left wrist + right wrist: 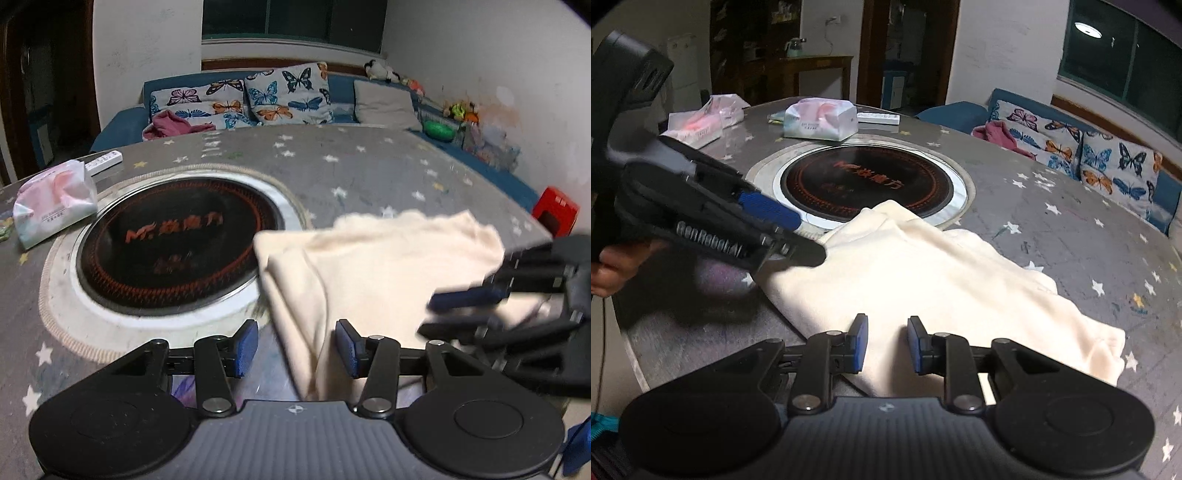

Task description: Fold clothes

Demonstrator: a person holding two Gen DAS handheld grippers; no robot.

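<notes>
Dim living room, grey star-printed desk [1052, 236] with a round inset hob [866, 184]. Left fingers [295, 347] spread wide, holding nothing, cream garment [923, 280] hanging between them near the desk's near edge. Right fingers [886, 343] parted, empty, low over the same cloth, probably to pin or smooth. Garment bunched, partly doubled, one corner touching the hob rim. Tissue packs [820, 120] at far edge

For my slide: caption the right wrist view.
Open right gripper over a cream garment on the star-patterned table; left gripper at its far edge.
</notes>
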